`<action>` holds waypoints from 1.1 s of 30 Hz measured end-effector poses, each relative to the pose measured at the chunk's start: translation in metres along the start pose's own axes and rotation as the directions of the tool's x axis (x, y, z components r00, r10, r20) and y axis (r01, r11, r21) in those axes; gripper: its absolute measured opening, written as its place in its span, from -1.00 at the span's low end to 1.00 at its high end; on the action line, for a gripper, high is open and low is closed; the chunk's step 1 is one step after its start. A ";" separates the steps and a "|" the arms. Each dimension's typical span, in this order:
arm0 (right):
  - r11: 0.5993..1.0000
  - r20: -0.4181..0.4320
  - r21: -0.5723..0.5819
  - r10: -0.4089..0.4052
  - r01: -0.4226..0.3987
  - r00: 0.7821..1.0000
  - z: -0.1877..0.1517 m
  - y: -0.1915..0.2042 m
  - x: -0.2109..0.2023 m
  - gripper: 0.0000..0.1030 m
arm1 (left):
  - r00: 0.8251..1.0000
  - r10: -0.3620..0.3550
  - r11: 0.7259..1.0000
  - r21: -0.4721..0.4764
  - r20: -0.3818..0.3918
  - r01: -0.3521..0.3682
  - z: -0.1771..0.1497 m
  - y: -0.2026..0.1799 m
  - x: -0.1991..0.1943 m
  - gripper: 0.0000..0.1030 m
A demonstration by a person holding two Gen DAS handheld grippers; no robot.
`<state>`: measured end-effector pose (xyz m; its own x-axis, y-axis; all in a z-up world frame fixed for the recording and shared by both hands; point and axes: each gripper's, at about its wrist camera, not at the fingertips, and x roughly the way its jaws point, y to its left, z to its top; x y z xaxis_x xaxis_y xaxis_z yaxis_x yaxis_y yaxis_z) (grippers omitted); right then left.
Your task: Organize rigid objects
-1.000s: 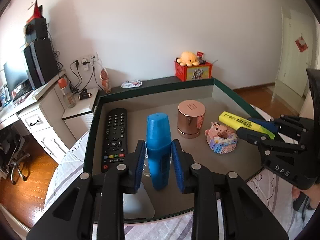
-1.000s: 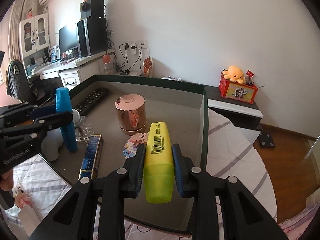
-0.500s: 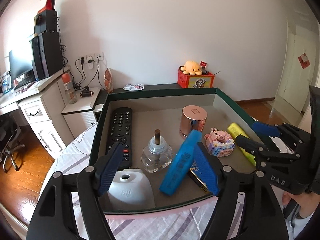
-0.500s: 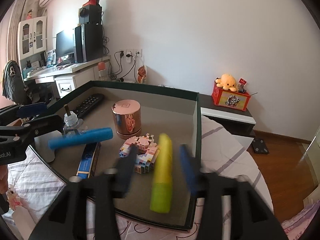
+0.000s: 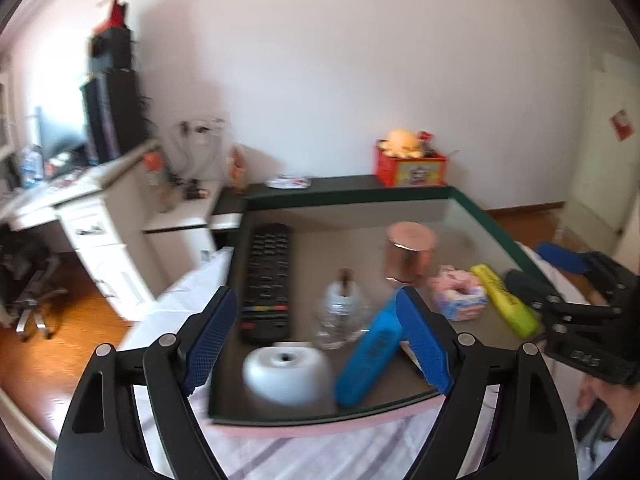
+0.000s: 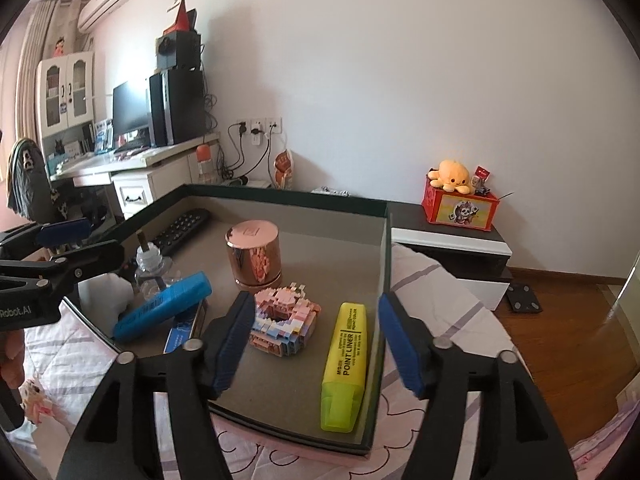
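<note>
Pictured inside a green-walled tray (image 6: 387, 264) set on a bed: two highlighters, both lying free. Left gripper (image 5: 316, 340) spread wide, holding nothing; right gripper (image 6: 316, 346) likewise parted and empty.

Blue highlighter (image 5: 370, 354) propped at a slant near the tray's front edge, its raised cap end resting against the inner face of the left gripper's right-hand finger, its low end toward the front rim. In the right wrist view, the same pen (image 6: 164, 306) leaning over a dark blue flat box (image 6: 185, 327), apparently resting on it. Long axis running diagonally, not square to either pair of fingers.

Yellow highlighter (image 6: 346, 364) flat on the tray floor hard by the right wall, between the right gripper's parted fingers, long axis pointing roughly straight away along them. Clearly the right gripper's piece; blue clearly the left's.

Also in the tray: a copper canister (image 6: 253, 252) at centre, a pink block toy (image 6: 286, 326) just in front of it, a remote control (image 5: 266, 280) along the left wall, a small glass bottle (image 5: 340, 312) and a white rounded holder (image 5: 286, 374) toward the front left corner.

Likely turning point for any regrasp of the blue pen: a twist of the wrist to bring fingers across the slanted barrel.
</note>
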<state>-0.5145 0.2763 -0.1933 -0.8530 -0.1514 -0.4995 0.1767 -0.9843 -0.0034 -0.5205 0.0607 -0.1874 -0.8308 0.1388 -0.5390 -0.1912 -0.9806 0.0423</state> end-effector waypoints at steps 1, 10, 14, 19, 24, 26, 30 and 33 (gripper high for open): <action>1.000 0.000 0.002 0.000 0.000 1.000 0.001 0.000 -0.003 0.46 | 1.000 0.015 1.000 0.007 0.015 -0.015 0.002 0.001 -0.009 0.63; 0.999 0.050 0.044 -0.017 0.015 0.999 0.004 0.014 -0.089 0.65 | 0.986 0.104 0.994 0.030 0.130 -0.108 -0.003 0.000 -0.110 0.99; 0.998 0.090 0.040 -0.046 0.042 0.995 -0.001 0.023 -0.135 1.00 | 0.979 0.090 0.996 0.012 0.180 -0.094 -0.018 -0.002 -0.157 0.99; 0.998 0.145 0.027 -0.066 0.063 0.987 -0.013 0.041 -0.195 1.00 | 0.969 0.098 0.995 -0.005 0.229 -0.099 -0.040 -0.006 -0.211 0.99; 0.997 0.175 0.024 -0.071 0.068 0.982 -0.026 0.057 -0.240 1.00 | 0.959 0.104 0.994 -0.005 0.265 -0.106 -0.061 -0.011 -0.258 1.00; 0.997 0.177 0.025 -0.073 0.070 0.981 -0.031 0.064 -0.254 1.00 | 0.952 0.133 0.990 0.002 0.277 -0.139 -0.069 -0.012 -0.274 1.00; 0.998 0.183 0.016 -0.067 0.065 0.981 -0.040 0.075 -0.275 1.00 | 0.942 0.155 0.987 -0.016 0.299 -0.157 -0.082 -0.008 -0.302 1.00; 0.997 0.188 0.007 -0.076 0.076 0.979 -0.046 0.083 -0.289 1.00 | 0.941 0.146 0.989 -0.034 0.305 -0.142 -0.088 -0.005 -0.315 1.00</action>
<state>-0.2310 0.2422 -0.0889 -0.9410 -0.0905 -0.3262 0.1079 -0.9935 -0.0357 -0.2120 0.0098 -0.0918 -0.9693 0.0299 -0.2441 -0.0532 -0.9946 0.0895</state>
